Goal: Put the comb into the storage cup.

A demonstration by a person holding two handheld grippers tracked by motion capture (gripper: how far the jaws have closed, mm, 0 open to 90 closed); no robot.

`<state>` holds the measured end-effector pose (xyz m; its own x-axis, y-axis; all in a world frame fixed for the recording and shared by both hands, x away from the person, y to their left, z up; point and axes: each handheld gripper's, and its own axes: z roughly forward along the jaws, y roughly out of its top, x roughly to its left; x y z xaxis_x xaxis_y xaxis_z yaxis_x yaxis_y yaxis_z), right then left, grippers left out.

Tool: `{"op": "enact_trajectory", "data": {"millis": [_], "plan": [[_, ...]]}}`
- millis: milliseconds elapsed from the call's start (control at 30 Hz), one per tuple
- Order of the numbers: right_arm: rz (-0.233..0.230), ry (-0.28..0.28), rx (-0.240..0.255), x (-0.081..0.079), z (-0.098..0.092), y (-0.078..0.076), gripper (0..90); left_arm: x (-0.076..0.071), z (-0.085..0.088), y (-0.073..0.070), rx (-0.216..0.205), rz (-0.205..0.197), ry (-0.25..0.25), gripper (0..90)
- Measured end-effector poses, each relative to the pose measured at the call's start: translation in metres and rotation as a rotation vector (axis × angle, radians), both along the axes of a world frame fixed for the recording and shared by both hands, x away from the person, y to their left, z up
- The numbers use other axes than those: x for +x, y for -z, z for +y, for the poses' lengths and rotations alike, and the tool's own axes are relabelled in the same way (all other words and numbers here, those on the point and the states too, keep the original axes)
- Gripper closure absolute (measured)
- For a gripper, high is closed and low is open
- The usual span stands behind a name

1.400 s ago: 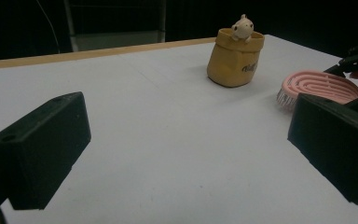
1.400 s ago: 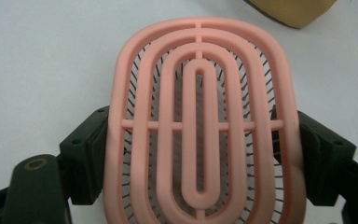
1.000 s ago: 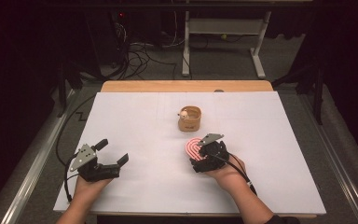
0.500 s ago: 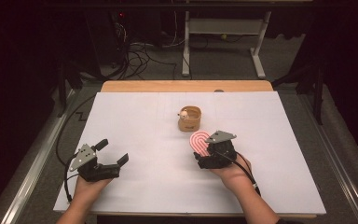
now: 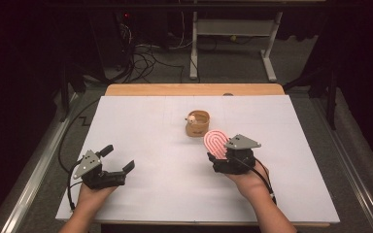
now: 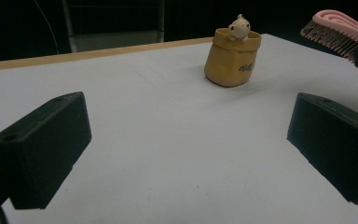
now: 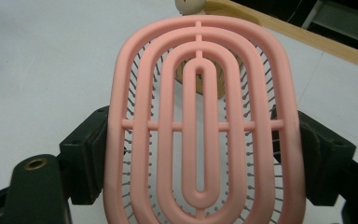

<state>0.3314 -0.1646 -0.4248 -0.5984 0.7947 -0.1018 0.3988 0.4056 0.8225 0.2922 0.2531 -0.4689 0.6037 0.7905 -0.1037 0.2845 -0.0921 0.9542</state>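
A pink vented hairbrush [image 5: 215,141] is held just above the white table, and my right gripper [image 5: 222,156] is shut on it, right of centre. In the right gripper view the brush [image 7: 200,121] has its back up and bristles down, with a black jaw pressed on each side of it [image 7: 200,156]. A small yellow pot [image 5: 197,124] with a little white figure in it stands just beyond the brush. My left gripper [image 5: 119,158] rests at the near left, open and holding nothing. The left gripper view looks between its wide-apart jaws [image 6: 186,140] at the pot [image 6: 233,58] and the brush [image 6: 340,28].
The white sheet [image 5: 150,126] covers the table, with a wooden edge [image 5: 194,90] at the far side. Cables and a table frame [image 5: 233,29] lie on the dark floor beyond. Each gripper trails a cable toward the near edge.
My right gripper has carried the brush to the right and a little farther away, closer to the pot. The left gripper has stayed where it was, still open.
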Motion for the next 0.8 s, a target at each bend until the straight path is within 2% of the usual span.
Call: {"op": "enact_trajectory", "data": {"millis": [233,433,667,800], "plan": [[-0.058,0.006,0.024,-0.002,-0.005,0.000,20.6,-0.002,-0.001,-0.001,-0.003,0.004,0.011,0.3],[-0.076,0.013,0.061,-0.002,-0.010,0.000,20.6,-0.005,-0.004,-0.003,-0.012,0.005,0.014,0.4],[-0.116,0.022,0.109,-0.003,-0.015,-0.002,20.6,-0.004,-0.006,-0.002,-0.001,0.015,0.016,0.3],[-0.139,0.021,0.116,-0.004,-0.014,-0.002,20.6,-0.004,-0.007,-0.001,-0.001,0.021,0.018,0.3]]}}
